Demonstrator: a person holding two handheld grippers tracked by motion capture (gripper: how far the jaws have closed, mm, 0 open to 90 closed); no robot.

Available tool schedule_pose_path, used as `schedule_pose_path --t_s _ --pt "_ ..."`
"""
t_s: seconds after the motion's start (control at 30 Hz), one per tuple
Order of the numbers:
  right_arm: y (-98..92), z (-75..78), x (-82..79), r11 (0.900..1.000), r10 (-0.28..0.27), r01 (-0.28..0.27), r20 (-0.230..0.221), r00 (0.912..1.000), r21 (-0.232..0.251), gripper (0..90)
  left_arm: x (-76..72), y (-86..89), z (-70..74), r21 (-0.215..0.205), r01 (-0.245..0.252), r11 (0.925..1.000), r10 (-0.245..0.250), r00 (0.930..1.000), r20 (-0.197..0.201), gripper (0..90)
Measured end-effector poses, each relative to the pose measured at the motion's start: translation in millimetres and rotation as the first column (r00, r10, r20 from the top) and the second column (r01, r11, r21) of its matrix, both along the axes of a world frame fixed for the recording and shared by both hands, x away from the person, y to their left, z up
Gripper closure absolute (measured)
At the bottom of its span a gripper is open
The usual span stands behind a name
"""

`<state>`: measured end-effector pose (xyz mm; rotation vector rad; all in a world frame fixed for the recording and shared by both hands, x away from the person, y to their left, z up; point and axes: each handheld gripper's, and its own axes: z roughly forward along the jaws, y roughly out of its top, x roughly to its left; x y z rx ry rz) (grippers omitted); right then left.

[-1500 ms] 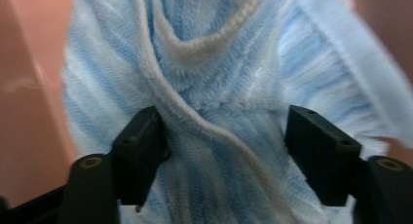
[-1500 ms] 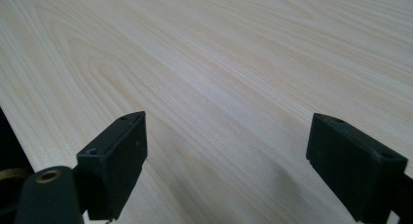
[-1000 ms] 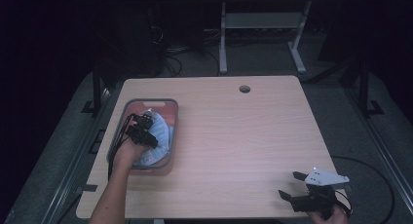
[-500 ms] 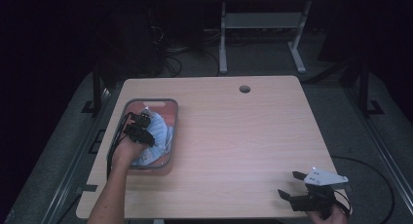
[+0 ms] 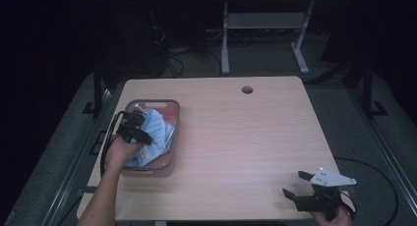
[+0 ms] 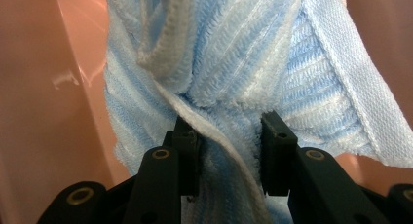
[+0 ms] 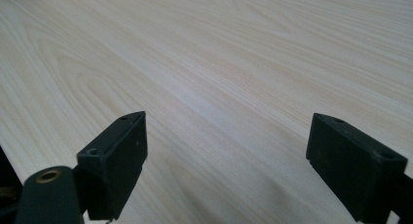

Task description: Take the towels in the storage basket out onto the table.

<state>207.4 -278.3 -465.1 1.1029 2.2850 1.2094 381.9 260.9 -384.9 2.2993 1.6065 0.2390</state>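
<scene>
The counter point(image 5: 236, 137) is a pale wood-grain top with a round cable hole point(image 5: 247, 90) near its far edge, and no brand, label or writing can be read anywhere on it. On its left side sits a shallow pinkish tray point(image 5: 173, 113) with a grey rim, and in the tray lies a light blue towel point(image 5: 156, 130) — ribbed terry with a white stitched border, bunched into folds. The person's left hand comes in from the near left and holds the left gripper point(image 5: 135, 129) over the tray; in the left gripper view its jaws have just been closing and now pinch a gathered fold of the towel point(image 6: 229, 78) between the pads, the cloth fanning out beyond them against the pink tray wall point(image 6: 44, 112). At the near right corner of the counter the right gripper point(image 5: 300, 184) rests in the person's right hand — well apart from the tray — and in the right gripper view its jaws stand spread wide with bare wood between them.
</scene>
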Motion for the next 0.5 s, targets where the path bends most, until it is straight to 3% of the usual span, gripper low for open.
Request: schedule_pose_path --t_s 0.5 --pt "-2.4 0.9 -0.1 1.000 -0.010 0.010 0.007 0.9999 0.001 14.5 -11.9 5.5 37.1 -0.076 0.006 0.9971 0.000 0.9964 0.085 66.1"
